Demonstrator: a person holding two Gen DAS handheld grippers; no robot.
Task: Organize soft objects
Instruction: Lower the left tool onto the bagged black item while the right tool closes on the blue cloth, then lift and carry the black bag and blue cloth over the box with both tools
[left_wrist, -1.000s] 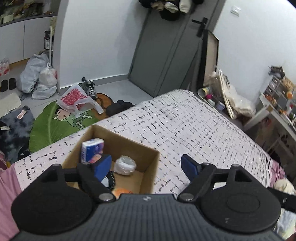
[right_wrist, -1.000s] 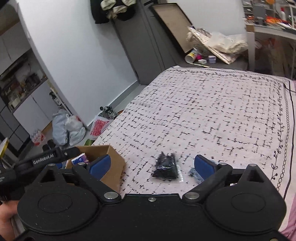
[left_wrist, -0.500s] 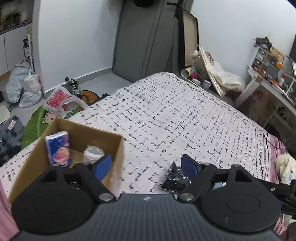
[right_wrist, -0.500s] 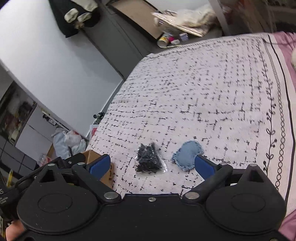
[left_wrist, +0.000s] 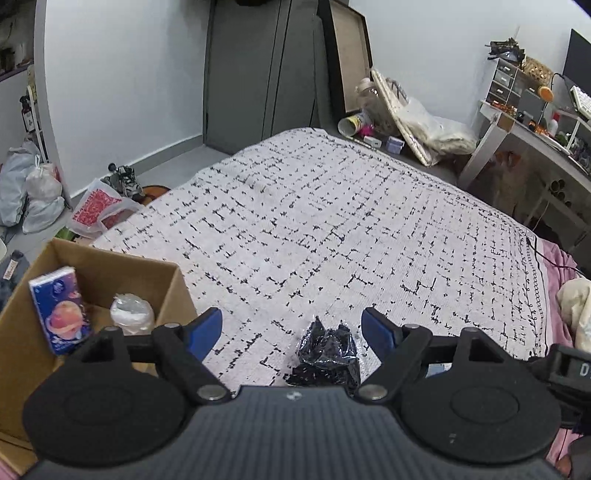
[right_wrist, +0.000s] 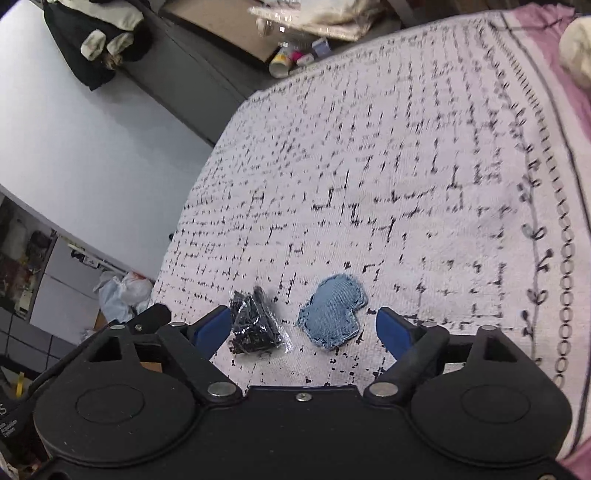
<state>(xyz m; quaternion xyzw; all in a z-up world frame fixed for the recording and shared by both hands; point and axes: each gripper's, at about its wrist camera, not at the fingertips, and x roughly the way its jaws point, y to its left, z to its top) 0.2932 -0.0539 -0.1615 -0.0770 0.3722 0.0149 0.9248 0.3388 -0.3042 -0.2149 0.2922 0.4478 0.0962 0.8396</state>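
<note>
— Looking along the left gripper (left_wrist: 291, 328), what lies between its blue pads?

— A clear packet of small black pieces (left_wrist: 327, 354) rests on the bedspread (left_wrist: 332, 221), white with a black broken-line grid. The left gripper's fingers stand wide apart on either side of the packet, and neither pad touches it.

— And the right gripper (right_wrist: 301, 326)?

— Its jaws are closing, but they still stand well apart. A blue denim patch (right_wrist: 332, 317) lies flat on the bedspread between the fingers, nearer the right pad and touched by neither. The same black packet (right_wrist: 255, 323) sits just beside the right gripper's left fingertip (right_wrist: 212, 325); whether they touch, I cannot tell.

— How do the two soft things lie relative to each other?

— Side by side near the bed's front edge, close but apart, the packet left of the patch in the right wrist view.

— Where is the box?

— An open cardboard box (left_wrist: 173, 280) stands at the left of the left wrist view, on the bed beside the left gripper. Inside it a blue tissue pack (left_wrist: 59, 310) leans upright against the near-left wall, and a small crumpled clear bag with white contents (left_wrist: 131, 314) sits next to it.
</note>
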